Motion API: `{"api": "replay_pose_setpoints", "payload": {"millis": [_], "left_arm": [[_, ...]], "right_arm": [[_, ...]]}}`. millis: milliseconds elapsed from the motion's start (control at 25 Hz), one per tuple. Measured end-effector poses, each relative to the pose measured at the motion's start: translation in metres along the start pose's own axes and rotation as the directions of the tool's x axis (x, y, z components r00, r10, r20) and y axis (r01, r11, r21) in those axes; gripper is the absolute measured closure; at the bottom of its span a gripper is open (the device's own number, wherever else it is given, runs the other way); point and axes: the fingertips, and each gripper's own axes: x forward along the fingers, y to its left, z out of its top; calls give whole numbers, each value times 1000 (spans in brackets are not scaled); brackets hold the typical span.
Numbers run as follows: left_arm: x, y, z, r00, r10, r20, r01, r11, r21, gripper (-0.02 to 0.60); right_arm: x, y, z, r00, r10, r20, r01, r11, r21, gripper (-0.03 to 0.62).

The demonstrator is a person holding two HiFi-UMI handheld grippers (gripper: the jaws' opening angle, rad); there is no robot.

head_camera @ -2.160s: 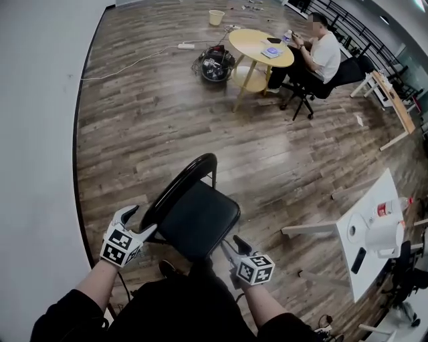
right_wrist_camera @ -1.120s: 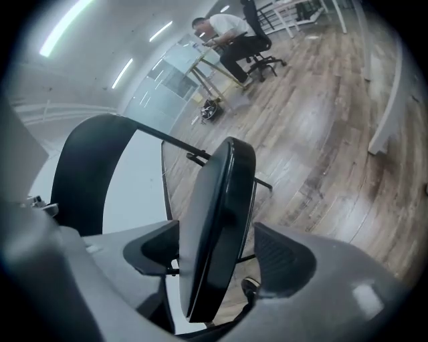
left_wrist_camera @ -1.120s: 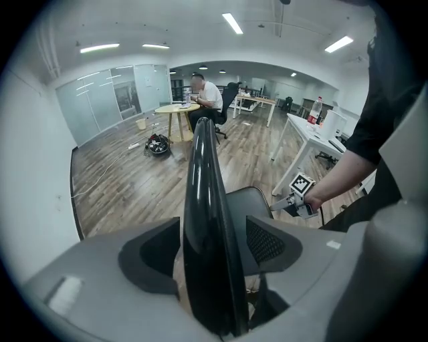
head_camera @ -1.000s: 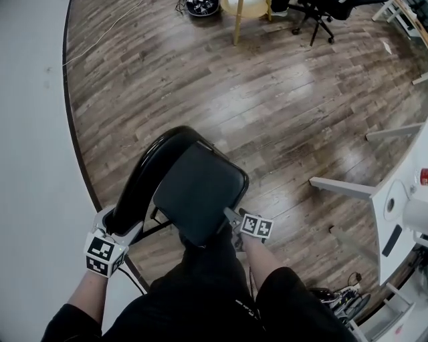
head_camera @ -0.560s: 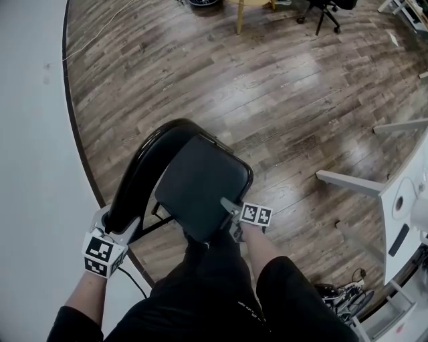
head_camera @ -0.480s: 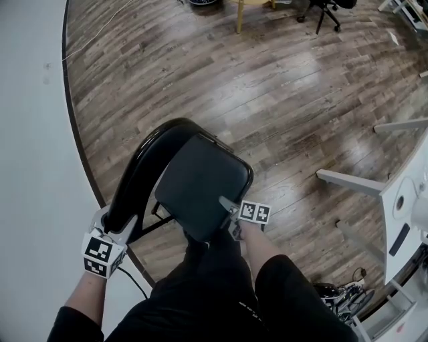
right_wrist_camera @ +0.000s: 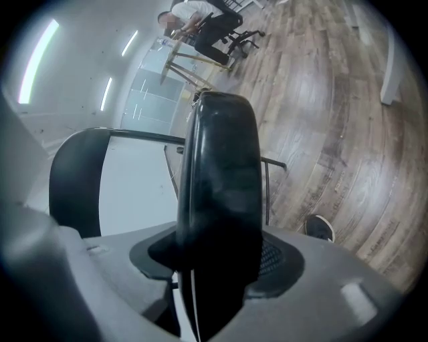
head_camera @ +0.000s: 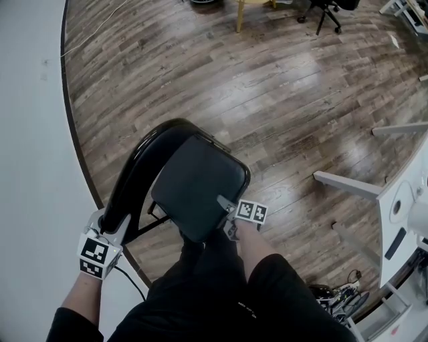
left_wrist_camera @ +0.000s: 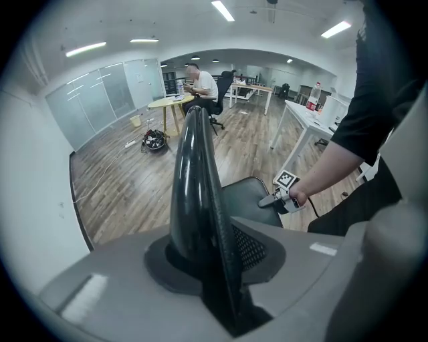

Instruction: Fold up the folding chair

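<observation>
A black folding chair stands open on the wood floor, its curved backrest point(head_camera: 134, 177) on the left and its padded seat point(head_camera: 197, 190) beside it. My left gripper point(head_camera: 107, 230) is at the backrest's near end. In the left gripper view the backrest point(left_wrist_camera: 194, 174) runs up between the jaws of that gripper point(left_wrist_camera: 210, 257); they have just been closing and now press on it. My right gripper point(head_camera: 227, 214) is at the seat's front edge. In the right gripper view the seat edge point(right_wrist_camera: 221, 167) fills that gripper's point(right_wrist_camera: 217, 257) gap; its jaws have also just been closing.
A white wall point(head_camera: 27, 133) runs close along the left. A white table point(head_camera: 404, 200) and its legs stand at the right. A round wooden table's legs point(head_camera: 239, 13) and an office chair point(head_camera: 321, 10) are far off. My legs point(head_camera: 221, 294) are right behind the chair.
The view has tilted down onto the chair. Both grippers have come up to it: the left onto the backrest's near end, the right onto the seat's front edge, jaws narrowing.
</observation>
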Motion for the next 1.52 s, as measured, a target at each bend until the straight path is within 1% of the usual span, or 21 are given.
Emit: {"api": "replay_pose_setpoints", "payload": {"millis": [320,560,880,1280,1520], "left_arm": [[-2,-10,0,1000,-4,-3,4,1000,-17,498],[-3,-28,3,1000,-2,-12,2,1000,-15,509],[-5,-25,7,1000,0,-14,-1,1000,-18,512],[-8,-11,10,1000,-25,-19,24,999,-24,518],[-12,-16,12,1000,-17,-19,16,1000,-20,517]], "right_arm": [[-2,6,1,1000,-28,-13,28,1000,-5,345],[-5,10,0,997,-71,-10,71,997,0,345],[-4,25,5,993,-116,-3,116,993,-6,345],[4,56,11,984,-175,11,175,985,-3,349],[7,69,10,974,-227,16,227,974,-9,352]]}}
